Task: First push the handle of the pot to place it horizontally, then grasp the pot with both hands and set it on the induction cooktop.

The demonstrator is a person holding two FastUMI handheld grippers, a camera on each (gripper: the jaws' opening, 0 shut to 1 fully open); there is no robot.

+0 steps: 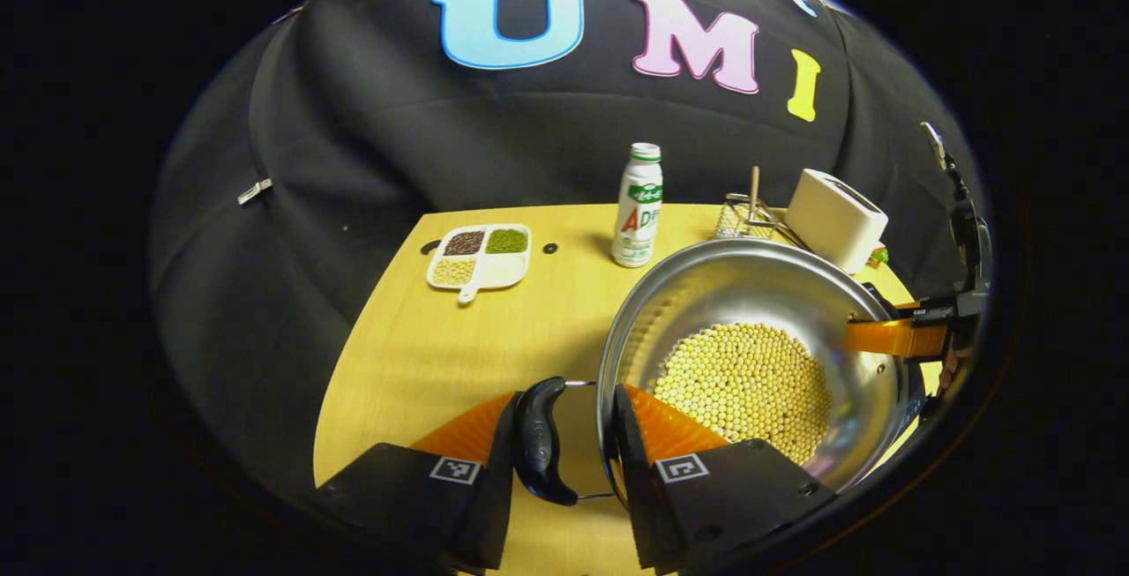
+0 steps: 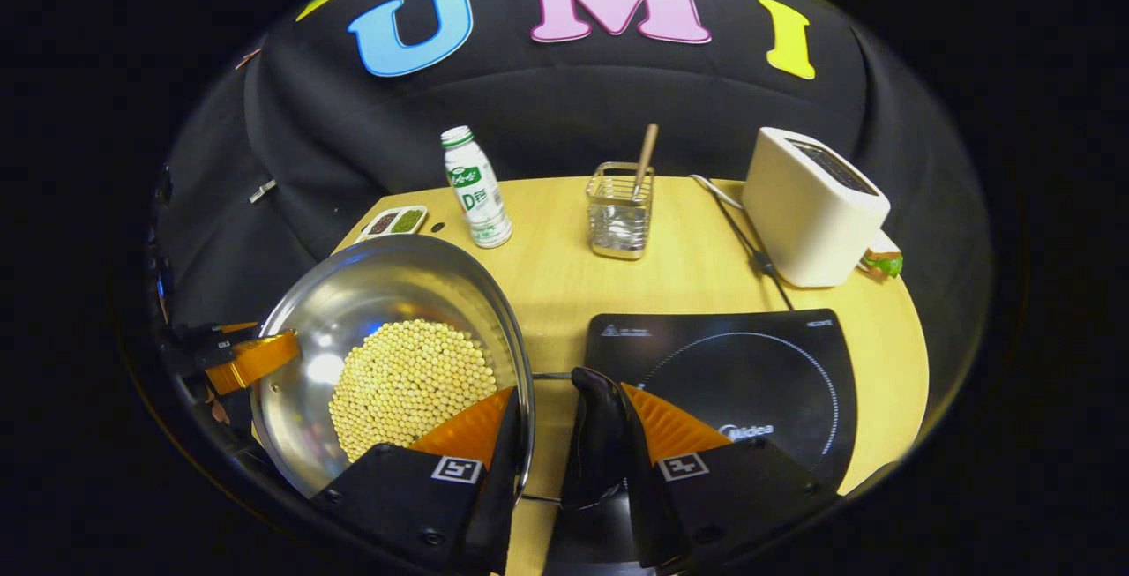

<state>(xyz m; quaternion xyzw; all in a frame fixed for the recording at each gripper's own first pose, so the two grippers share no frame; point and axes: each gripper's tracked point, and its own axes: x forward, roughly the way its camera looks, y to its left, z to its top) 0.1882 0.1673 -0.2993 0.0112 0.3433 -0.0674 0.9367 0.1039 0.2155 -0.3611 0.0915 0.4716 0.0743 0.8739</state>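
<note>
Open tabletop at centre, clutter along the top edge

Right gripper view: bare wood between pot (image 2: 397,355) and induction cooktop (image 2: 732,382); above, bottle (image 2: 476,188), wire holder (image 2: 620,210) and toaster (image 2: 811,205) blocking upper frame.

Mock kitchen in a cloth-walled booth: pale wooden table (image 2: 688,276) carrying black glass induction cooktop (image 2: 732,382), white boxy toaster (image 2: 811,205), wire utensil holder (image 2: 620,214).

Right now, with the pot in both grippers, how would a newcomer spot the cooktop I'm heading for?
Start at the yellow table and find the white toaster at its far right. The cooktop lies just in front of it: a flat black glass slab with a thin ring, the only flat dark thing there.
</note>
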